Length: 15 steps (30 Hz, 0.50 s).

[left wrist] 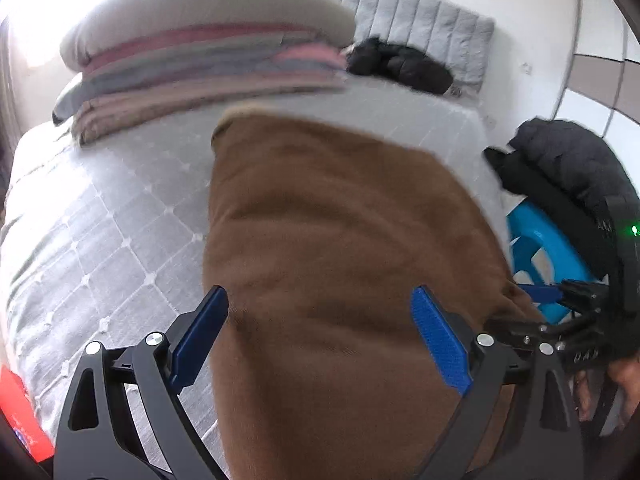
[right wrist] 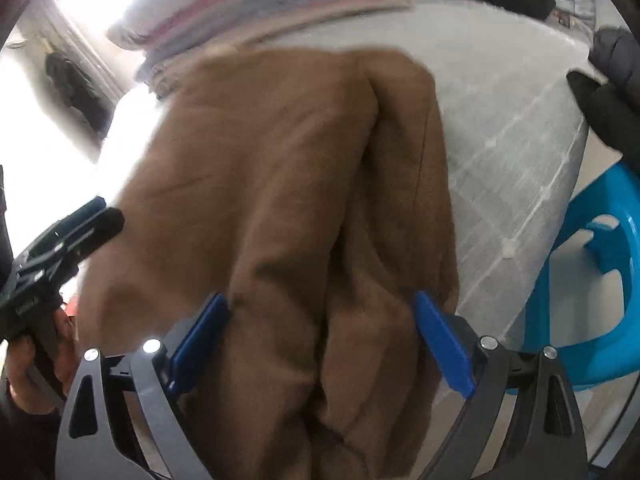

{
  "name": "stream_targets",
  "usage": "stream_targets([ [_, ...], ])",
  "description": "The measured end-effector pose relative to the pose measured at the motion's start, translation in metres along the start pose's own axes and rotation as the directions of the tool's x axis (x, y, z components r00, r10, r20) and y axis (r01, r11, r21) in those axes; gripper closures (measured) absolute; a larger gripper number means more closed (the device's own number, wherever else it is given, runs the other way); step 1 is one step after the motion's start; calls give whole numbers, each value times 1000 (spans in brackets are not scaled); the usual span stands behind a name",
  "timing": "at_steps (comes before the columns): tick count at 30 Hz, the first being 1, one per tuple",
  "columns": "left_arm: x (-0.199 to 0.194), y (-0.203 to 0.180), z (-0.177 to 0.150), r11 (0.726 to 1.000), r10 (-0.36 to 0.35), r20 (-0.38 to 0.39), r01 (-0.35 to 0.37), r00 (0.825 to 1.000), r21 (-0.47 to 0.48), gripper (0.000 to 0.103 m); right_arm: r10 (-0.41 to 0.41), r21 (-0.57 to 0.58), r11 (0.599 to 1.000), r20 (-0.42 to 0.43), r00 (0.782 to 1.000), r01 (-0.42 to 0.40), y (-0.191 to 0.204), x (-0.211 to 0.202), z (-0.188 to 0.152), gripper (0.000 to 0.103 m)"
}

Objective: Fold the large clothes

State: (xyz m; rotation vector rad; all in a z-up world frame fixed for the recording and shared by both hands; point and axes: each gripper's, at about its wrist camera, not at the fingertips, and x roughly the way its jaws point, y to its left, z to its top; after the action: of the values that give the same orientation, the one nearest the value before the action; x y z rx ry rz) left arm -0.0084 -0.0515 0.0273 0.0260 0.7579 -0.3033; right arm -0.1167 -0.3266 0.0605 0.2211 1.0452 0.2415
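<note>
The left gripper (left wrist: 320,316) has its 2 blue pads spread wide, nothing pinched between them. The brown garment (left wrist: 340,240) lies below and beyond that gap: its cloth fills the space seen between the pads, but neither pad presses on it. The left pad sits over the bed cover just beside the garment's left edge; the right pad is over the cloth near its right edge.

The right gripper (right wrist: 322,320) likewise stands wide open, no earlier view being there to compare. The same brown garment (right wrist: 300,200) shows between its pads, bunched into a long ridge and a deep crease that run from near to far. The pads flank that ridge without clamping it.

Outward, the garment lies lengthwise on a bed with a grey quilted cover (left wrist: 100,220), its far end reaching toward a stack of folded bedding (left wrist: 200,64) in pink, grey and beige stripes. To the right of that stack, at the far side, lies a dark padded garment (left wrist: 400,64), and behind it a grey quilted headboard cushion (left wrist: 424,20). Off the right edge of the bed stands a blue plastic stool (right wrist: 592,272), with another dark padded item (left wrist: 572,160) above it. A red box (left wrist: 20,412) shows at the near left.
</note>
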Motion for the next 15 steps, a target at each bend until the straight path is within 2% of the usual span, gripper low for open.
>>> stream_targets([
  [4,-34,-11,-4,993,44,84,-53,995,103,14,39,57,997,77,996,-43,-23,-30,-17,12],
  [10,-54,-23,-11,976,86,132,-110,988,190,14,79,219,971,81,994,-95,-85,-33,-14,12],
  [13,-55,-22,-10,976,79,121,-102,989,192,14,138,266,952,77,987,-154,-99,-29,-14,12],
  [15,-54,-18,-10,982,50,103,-67,993,174,14,197,298,931,76,977,-211,-105,-23,-7,12],
])
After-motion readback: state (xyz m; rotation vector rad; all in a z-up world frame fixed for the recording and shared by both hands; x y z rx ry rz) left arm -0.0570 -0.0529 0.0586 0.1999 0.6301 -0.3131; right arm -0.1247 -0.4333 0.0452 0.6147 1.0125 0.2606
